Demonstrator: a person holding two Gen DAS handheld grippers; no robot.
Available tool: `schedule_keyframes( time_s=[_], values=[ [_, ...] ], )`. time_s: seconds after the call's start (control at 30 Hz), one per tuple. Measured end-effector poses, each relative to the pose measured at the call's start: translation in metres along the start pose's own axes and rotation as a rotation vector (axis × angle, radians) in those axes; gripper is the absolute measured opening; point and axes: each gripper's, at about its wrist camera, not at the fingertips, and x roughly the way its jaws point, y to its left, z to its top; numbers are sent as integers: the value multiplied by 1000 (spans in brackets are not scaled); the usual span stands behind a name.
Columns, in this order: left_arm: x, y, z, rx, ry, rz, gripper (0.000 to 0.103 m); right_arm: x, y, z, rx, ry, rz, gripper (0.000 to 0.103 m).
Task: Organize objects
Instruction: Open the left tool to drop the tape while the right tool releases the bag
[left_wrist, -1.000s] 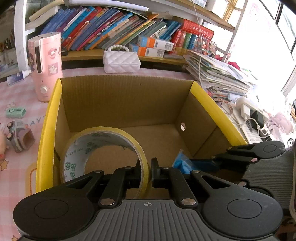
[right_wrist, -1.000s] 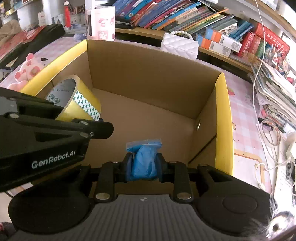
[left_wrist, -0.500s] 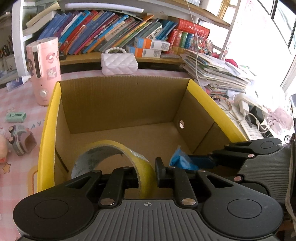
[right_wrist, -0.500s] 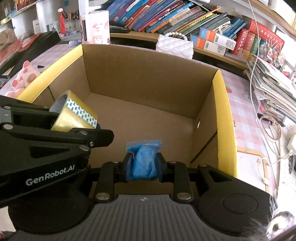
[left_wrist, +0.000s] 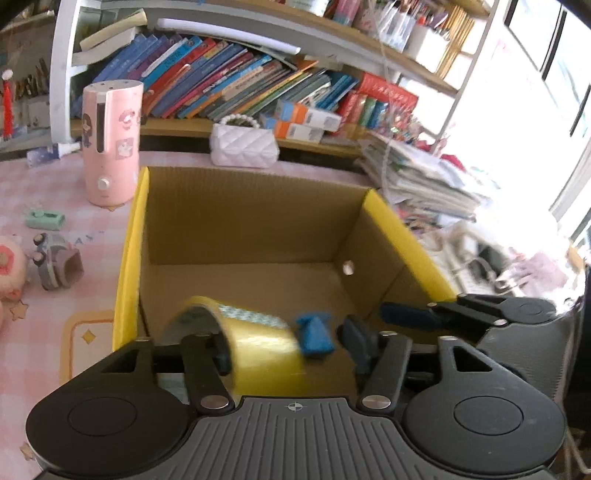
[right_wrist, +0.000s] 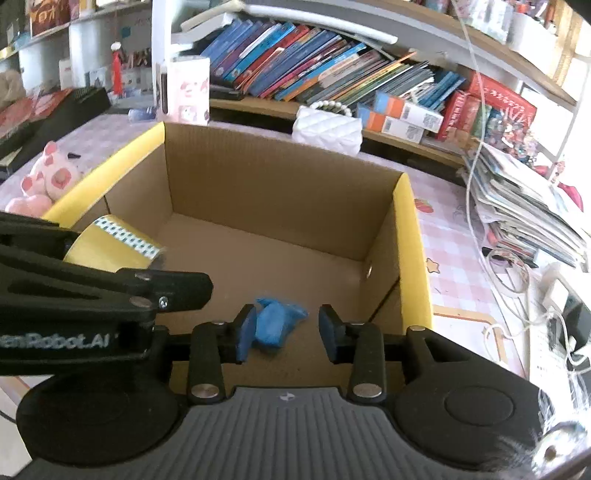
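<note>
An open cardboard box with yellow side flaps (left_wrist: 131, 236) (right_wrist: 410, 236) stands on the pink checked table. My left gripper (left_wrist: 288, 350) is open over the box's near edge; a yellow tape roll (left_wrist: 258, 343) (right_wrist: 110, 243) lies tilted and blurred between its fingers, loose. My right gripper (right_wrist: 288, 332) is open too; a small blue packet (right_wrist: 277, 325) (left_wrist: 314, 334) sits free between its fingers inside the box. The right gripper's arm shows in the left wrist view (left_wrist: 480, 314).
Left of the box are a pink humidifier (left_wrist: 110, 147), a toy car (left_wrist: 55, 262), a mint item (left_wrist: 46, 219) and pink pig plush toys (right_wrist: 48, 173). A white quilted purse (left_wrist: 243, 146) and a bookshelf (left_wrist: 240, 88) stand behind. Paper stacks and cables (right_wrist: 524, 221) lie right.
Both grippers have opened. The tape roll has tipped and dropped from the left gripper; the blue packet has come free of the right gripper. Both grippers have drawn back a little.
</note>
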Motion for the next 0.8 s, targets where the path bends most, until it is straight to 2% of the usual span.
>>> schedule_keyframes(
  time_s=[0.07,0.27,0.8],
  values=[
    [-6,-1,-2,-15,-5,-25,72,-7,1,-2,14,-10,-7,44],
    [-26,-9,-10,4,-30,-57,84,-31,4,-12,79,-36,-42,48],
    [-75,0,-31,17,-87,-69,85,-81,29,-35,120,-118,-160,54]
  ],
)
